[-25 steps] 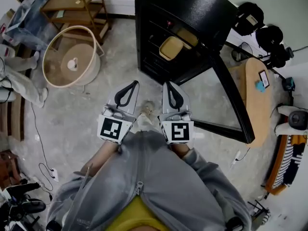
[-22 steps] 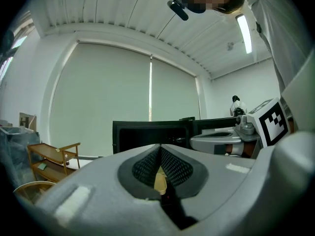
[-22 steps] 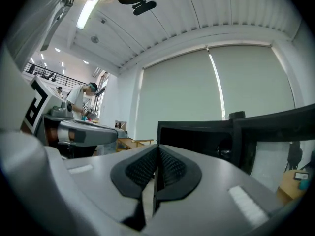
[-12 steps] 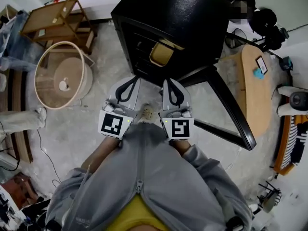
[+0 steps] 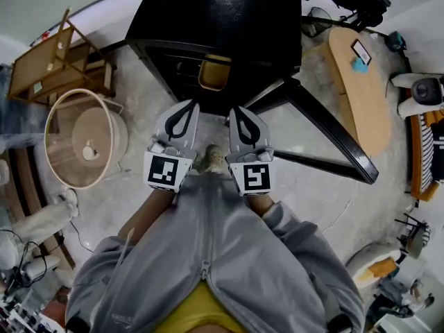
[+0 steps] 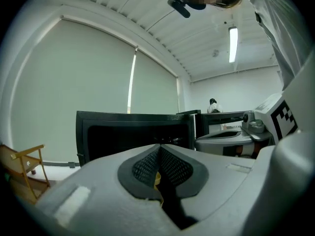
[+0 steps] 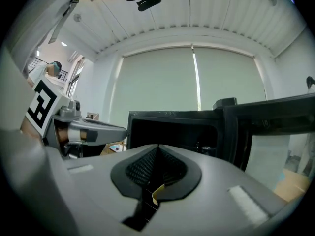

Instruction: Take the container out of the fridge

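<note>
**Approach to open fridge, both tools empty**

Head view: the fridge [image 5: 229, 12] is seen with its door [image 5: 333, 144] swung wide to the right. The container [image 5: 214, 73] (yellow, lying flat) is found on a shelf inside, just behind the opening. Its long axis cannot be settled from this steep angle. The left gripper [image 5: 186, 106] and right gripper [image 5: 240, 109] are held side by side with tips aimed at the opening, which is judged an approach posture.

Left gripper view: the jaws are pressed together on nothing, and the dark interior is faced squarely.

Right gripper view: the jaws are closed and empty too. Opening them is judged necessary before any grasp.

Round tub [image 5: 104, 127], wooden rack [image 5: 45, 71], oval table [image 5: 361, 109]
</note>
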Demonstrator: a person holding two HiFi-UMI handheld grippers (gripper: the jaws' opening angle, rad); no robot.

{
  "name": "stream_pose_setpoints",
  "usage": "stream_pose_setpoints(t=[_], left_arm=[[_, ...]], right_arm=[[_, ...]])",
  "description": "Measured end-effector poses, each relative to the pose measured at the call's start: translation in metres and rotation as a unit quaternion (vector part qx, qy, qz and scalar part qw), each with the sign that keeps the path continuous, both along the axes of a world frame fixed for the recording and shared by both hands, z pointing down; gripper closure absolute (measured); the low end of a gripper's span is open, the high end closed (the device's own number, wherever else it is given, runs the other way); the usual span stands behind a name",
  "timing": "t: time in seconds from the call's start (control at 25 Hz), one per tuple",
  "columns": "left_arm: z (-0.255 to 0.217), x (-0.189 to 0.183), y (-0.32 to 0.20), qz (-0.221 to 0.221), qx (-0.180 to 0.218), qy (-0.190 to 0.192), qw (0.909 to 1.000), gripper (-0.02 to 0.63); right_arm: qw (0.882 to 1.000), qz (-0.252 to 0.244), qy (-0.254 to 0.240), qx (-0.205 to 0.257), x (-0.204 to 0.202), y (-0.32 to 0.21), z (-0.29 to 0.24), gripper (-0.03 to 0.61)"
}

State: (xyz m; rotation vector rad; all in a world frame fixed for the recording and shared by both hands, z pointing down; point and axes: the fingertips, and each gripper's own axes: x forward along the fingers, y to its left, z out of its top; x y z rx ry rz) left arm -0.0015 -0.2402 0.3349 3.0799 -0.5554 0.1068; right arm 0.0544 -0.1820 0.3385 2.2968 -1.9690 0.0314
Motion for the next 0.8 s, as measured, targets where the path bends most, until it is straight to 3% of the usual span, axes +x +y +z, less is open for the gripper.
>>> stream_pose_setpoints(t=[0.24, 0.8], left_arm=[[0.033, 0.01, -0.016, 0.015, 0.001, -0.019, 0.9997, 0.607], [0.139, 0.038, -0.028, 0.043, -0.041, -0.063, 0.9962, 0.397]], right_arm=[[0.999, 0.037, 0.0, -0.013, 0.005, -0.006, 0.023, 0.578], [0.995, 0.092, -0.008, -0.037, 0.025, 0.001, 0.101, 0.578]])
